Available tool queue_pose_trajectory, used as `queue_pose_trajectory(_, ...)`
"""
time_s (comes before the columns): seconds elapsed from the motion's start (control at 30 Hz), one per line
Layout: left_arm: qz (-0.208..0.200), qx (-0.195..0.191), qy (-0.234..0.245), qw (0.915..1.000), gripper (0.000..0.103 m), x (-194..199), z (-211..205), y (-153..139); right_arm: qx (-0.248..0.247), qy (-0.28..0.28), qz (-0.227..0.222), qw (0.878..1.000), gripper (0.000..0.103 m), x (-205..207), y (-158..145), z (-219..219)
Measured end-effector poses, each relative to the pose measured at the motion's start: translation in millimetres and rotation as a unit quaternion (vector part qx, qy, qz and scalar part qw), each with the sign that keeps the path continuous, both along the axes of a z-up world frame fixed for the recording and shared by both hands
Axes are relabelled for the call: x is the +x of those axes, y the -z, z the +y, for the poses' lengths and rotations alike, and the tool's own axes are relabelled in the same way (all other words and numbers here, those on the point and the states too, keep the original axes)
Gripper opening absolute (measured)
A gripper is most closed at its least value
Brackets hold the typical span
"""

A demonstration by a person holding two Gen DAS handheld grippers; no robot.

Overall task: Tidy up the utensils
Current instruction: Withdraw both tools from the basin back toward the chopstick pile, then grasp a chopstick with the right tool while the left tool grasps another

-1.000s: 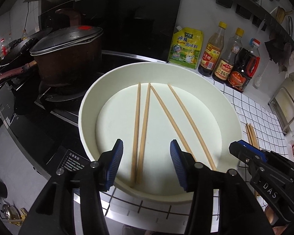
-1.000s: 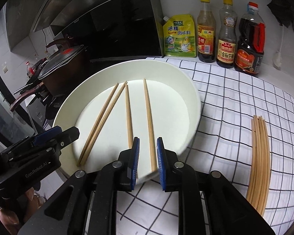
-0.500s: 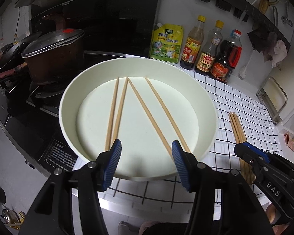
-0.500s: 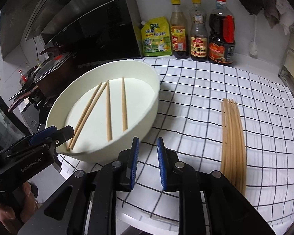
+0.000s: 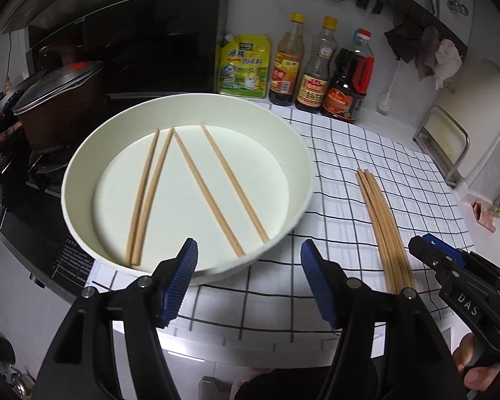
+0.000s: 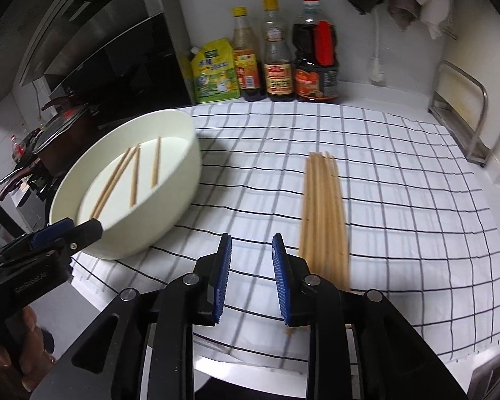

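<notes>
Through my left wrist camera, my left claw (image 5: 246,280) hangs wide open and holds nothing, its blue pads (image 5: 178,283) spread just off the near rim of the white bowl (image 5: 303,173). The bowl sits on the checked cloth (image 5: 366,153) that covers the worktop. Four chopsticks (image 5: 213,190) lie flat inside the bowl: two close together on its left side, two more slanting across its right side. To the right of the bowl, apart from it, a bundle of chopsticks (image 5: 383,230) lies straight on the cloth. Behind the bowl stand a yellow-green pouch (image 5: 244,66) and three sauce bottles (image 5: 316,66). Left of the bowl a lidded pot (image 5: 56,106) sits on the stove. My right claw (image 5: 430,250) shows at the right edge, beyond the bundle.

Through my right wrist camera, my right claw (image 6: 251,280) is partly open and holds nothing, hovering above the cloth (image 6: 400,200). The bundle of chopsticks (image 6: 323,206) lies just right of it, its near end beside my right pad (image 6: 280,283). The bowl (image 6: 170,206) stands to the left of the bundle, well apart, with the four chopsticks (image 6: 133,175) inside. My left claw (image 6: 66,233) shows by the bowl's near rim. The pouch (image 6: 215,73) and bottles (image 6: 276,53) stand at the wall behind the bowl.
</notes>
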State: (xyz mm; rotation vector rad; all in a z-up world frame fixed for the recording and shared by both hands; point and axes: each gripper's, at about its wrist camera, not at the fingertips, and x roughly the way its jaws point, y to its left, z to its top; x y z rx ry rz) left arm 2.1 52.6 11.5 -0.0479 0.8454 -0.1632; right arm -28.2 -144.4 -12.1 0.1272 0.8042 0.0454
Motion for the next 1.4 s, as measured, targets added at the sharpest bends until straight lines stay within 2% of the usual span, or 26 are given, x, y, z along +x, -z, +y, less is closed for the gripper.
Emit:
queue_pose_trajectory(0.43,0.014,0.000,0.053,0.9985,0.067,1,-66,18,-0.020,0.048,0.029,0.998,0.025,-4,33,-62)
queue_pose_trajectory(0.67,0.021,0.005,0.064,0.9977,0.074,11,-89,31,-0.028,0.044,0.042,0.998,0.033,14,46,-74)
queue_pose_trajectory(0.83,0.031,0.010,0.064,0.9974,0.074,21,-97,40,-0.036,0.036,0.051,0.997,0.038,30,54,-76)
queue_pose_trajectory(1.4,0.046,0.011,0.069,0.9965,0.074,35,-106,55,-0.079,0.025,0.066,0.994,0.038,59,64,-73)
